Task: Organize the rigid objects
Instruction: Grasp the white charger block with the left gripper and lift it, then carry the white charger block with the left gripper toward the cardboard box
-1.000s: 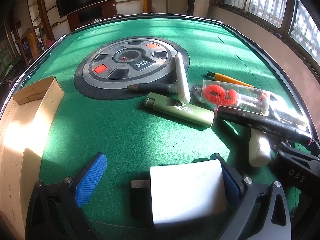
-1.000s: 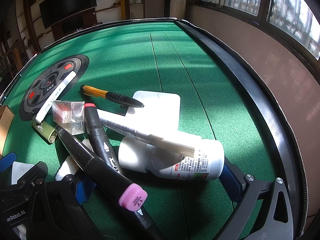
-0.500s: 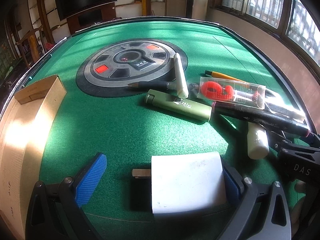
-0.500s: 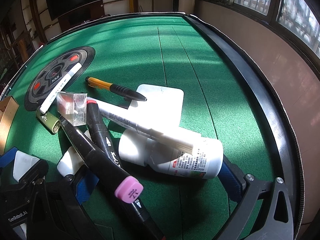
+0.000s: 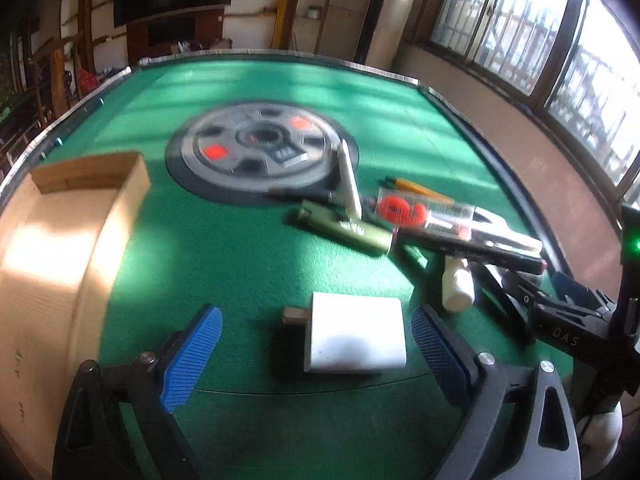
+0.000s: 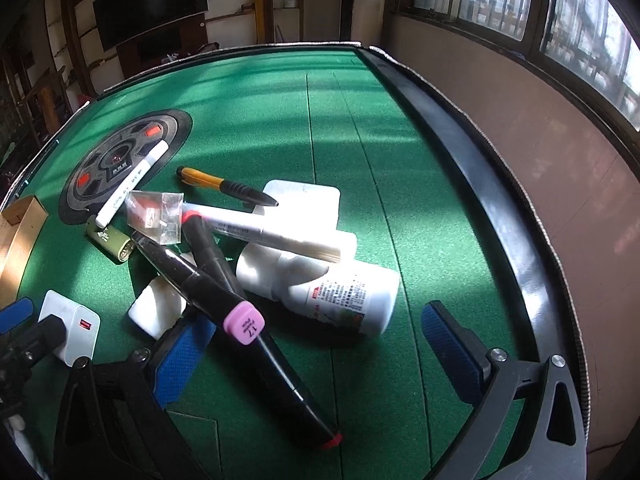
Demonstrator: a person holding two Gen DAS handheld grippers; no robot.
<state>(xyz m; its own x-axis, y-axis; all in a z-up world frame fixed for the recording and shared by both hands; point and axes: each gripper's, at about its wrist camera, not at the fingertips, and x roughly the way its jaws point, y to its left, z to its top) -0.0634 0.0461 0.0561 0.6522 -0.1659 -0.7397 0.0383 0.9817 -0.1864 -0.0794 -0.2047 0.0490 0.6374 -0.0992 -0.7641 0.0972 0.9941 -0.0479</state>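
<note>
The left gripper (image 5: 316, 354) sits at the bottom of the left wrist view with its blue pads spread wide and clear of everything. Between them, nearer the right pad, a white charger block (image 5: 354, 338) lies flat on the green felt table (image 5: 224, 264). Along the left edge of that frame runs an open cardboard box (image 5: 60, 248).

The right gripper (image 6: 312, 340) fills the bottom of the right wrist view, its jaws likewise apart and gripping nothing. A black marker with a pink cap (image 6: 208, 292) lies across its left pad, and a second black marker (image 6: 212, 258) crosses beneath it. Just above centre, a white bottle (image 6: 328, 288) lies on its side between the pads' line and the pile, with a long white pen (image 6: 272, 236) resting over it. A small white bottle (image 6: 158, 306) peeks out at lower left.

Farther up, toward centre left, are a clear plastic packet (image 6: 154, 216), an olive green lighter (image 6: 110, 240), an orange and black pen (image 6: 226, 186) and a white marker (image 6: 132, 182) lying over the edge of a round grey disc (image 6: 116, 160) at upper left. A flat white pad (image 6: 308, 200) lies under the pile.
</note>
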